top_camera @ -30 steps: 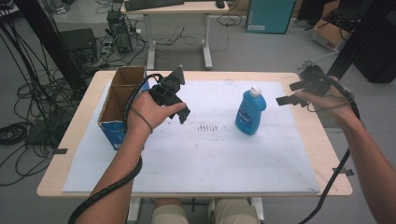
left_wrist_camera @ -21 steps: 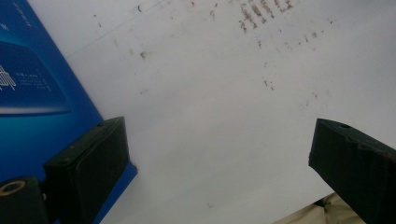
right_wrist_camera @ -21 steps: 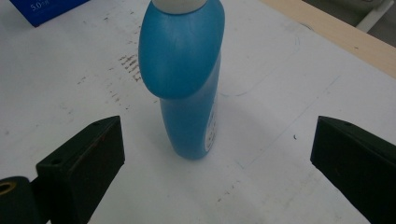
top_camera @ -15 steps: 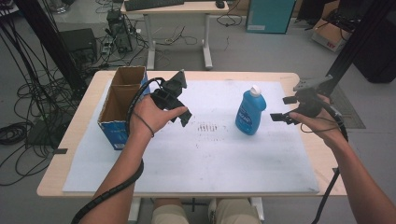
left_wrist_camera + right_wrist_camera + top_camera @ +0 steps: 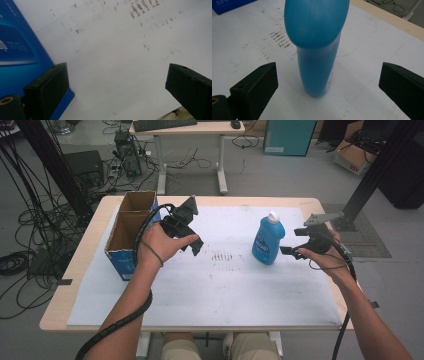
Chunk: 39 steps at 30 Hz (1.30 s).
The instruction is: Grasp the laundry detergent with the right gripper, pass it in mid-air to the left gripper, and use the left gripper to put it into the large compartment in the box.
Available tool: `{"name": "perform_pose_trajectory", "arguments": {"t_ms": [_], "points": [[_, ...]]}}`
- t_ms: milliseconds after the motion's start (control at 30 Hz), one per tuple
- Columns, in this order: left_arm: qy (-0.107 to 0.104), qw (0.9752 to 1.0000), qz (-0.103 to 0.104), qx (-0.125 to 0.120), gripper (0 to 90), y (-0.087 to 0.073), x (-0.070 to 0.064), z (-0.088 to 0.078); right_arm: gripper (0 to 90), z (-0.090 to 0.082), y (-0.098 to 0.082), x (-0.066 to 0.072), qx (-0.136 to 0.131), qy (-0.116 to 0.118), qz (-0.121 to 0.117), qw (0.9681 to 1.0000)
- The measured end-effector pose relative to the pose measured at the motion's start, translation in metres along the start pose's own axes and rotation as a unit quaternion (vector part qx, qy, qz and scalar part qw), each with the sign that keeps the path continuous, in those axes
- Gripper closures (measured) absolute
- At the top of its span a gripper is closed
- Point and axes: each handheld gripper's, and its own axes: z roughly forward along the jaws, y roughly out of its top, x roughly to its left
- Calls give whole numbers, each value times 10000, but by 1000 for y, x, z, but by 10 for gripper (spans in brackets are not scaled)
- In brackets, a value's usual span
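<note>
A blue bottle point(image 5: 266, 240) with a white cap stands upright on the white sheet point(image 5: 215, 285), right of centre. My right gripper point(image 5: 295, 242) is open just to its right, jaws pointed at it. In the right gripper view the blue bottle point(image 5: 318, 50) stands between the two wide-apart jaws, a little ahead of them, untouched. My left gripper point(image 5: 187, 237) hangs open over the sheet beside an open cardboard box point(image 5: 131, 227) with blue sides. The left gripper view looks down on the stained sheet point(image 5: 120, 55) with the box's blue side point(image 5: 22, 52) at the left.
The box is split into two compartments and sits at the table's left edge. Dark smudges point(image 5: 221, 256) mark the sheet's middle. Beyond the table stand a desk point(image 5: 187, 135), cables point(image 5: 30, 220) and a black frame post point(image 5: 380, 165).
My right gripper has come down and leftward, from well right of the bottle to close beside it. The left gripper has stayed in about the same place.
</note>
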Motion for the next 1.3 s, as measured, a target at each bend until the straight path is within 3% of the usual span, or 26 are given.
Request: {"name": "perform_pose_trajectory", "arguments": {"t_ms": [167, 533, 900, 1300], "points": [[-6, 10000, 15, 6, 53, 0, 0, 0, 21, 9, -1, 3, -72, -46, -133, 9999], [-18, 10000, 58, 47, 52, 3, -1, 5, 19, 22, -7, 5, -266, -64, -4, 9996], [-35, 9999, 104, 64, 52, 6, 0, 7, 19, 34, -10, 10, -349, -125, -104, 9993], [-33, 10000, 67, 46, 52, 3, 0, 7, 14, 49, -17, 16, -524, -189, 21, 9984]]}}
